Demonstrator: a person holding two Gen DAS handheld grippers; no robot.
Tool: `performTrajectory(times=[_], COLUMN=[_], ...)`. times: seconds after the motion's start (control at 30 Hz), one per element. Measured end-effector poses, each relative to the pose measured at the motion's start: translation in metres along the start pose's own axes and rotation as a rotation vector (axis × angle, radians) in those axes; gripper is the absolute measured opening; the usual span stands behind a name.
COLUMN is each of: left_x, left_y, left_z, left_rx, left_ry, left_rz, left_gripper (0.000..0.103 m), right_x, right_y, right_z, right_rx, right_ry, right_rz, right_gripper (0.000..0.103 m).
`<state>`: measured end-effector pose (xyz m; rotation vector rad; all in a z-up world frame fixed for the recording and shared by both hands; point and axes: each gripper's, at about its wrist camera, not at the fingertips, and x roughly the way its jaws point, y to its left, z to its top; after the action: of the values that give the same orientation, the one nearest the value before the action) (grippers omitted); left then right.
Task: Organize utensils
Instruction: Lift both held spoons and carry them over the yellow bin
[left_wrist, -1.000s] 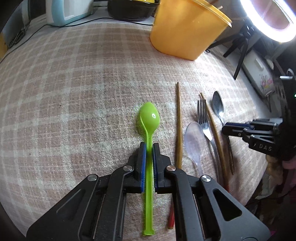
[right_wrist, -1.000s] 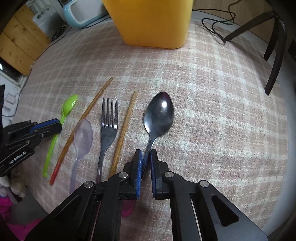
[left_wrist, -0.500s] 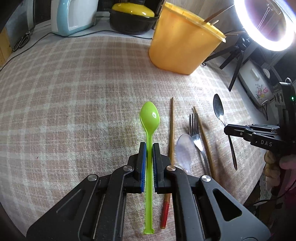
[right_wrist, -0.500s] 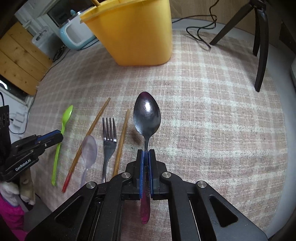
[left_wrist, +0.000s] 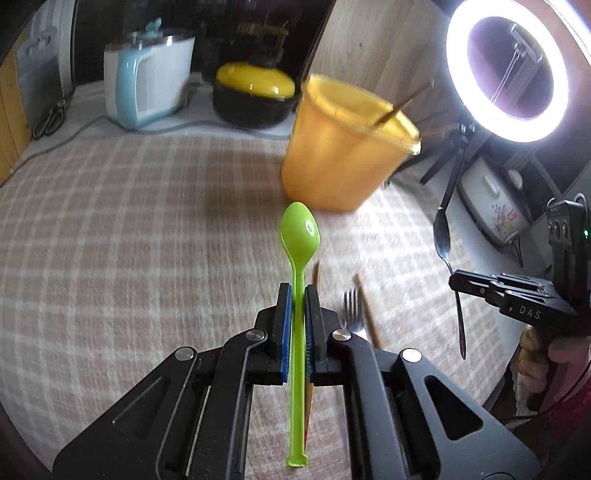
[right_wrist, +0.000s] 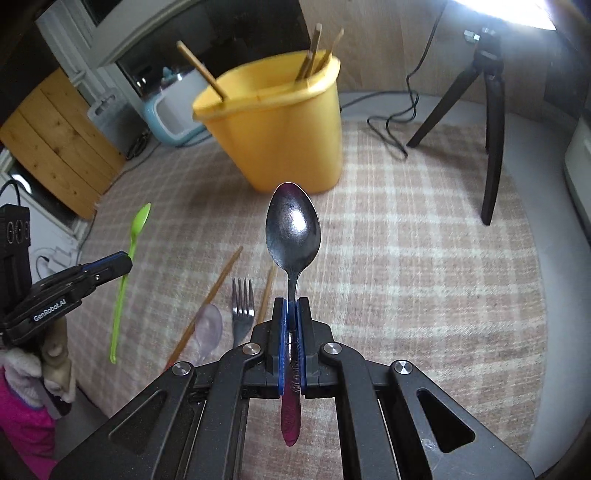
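You are lifting both spoons off the checked cloth (right_wrist: 424, 295) since a second ago. Your left gripper (left_wrist: 298, 295), lettered "GenRobot.AI", is clamping the green plastic spoon (left_wrist: 298, 236) at frame centre; your right gripper (right_wrist: 291, 308), marked "DAS", is pinching the metal spoon (right_wrist: 293, 232), both tilting down below the yellow bin (right_wrist: 280, 129). Open cloth is lying lower right.

Three spoons (right_wrist: 293, 229); one fork (right_wrist: 242, 302); one bucket (right_wrist: 280, 125).
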<state>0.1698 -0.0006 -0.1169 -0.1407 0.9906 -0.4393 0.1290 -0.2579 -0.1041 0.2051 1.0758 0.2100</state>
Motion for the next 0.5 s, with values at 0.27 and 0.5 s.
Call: performTrajectory(times=[0.27, 0.5], left_x=[-0.012, -0.019], left_y=[-0.01, -0.021], left_z=[0.035, 0.071], left_rx=[0.005, 0.013], left_ry=[-0.081, -0.158], left_rz=[-0.009, -0.011], left_gripper=[0.004, 0.004], right_x=[-0.027, -0.042], right_y=[0.003, 0.008], right_z=[0.028, 0.061], right_rx=[-0.015, -0.032], right_ry=[-0.109, -0.193], right_rz=[0.007, 0.023], right_gripper=[0.004, 0.004])
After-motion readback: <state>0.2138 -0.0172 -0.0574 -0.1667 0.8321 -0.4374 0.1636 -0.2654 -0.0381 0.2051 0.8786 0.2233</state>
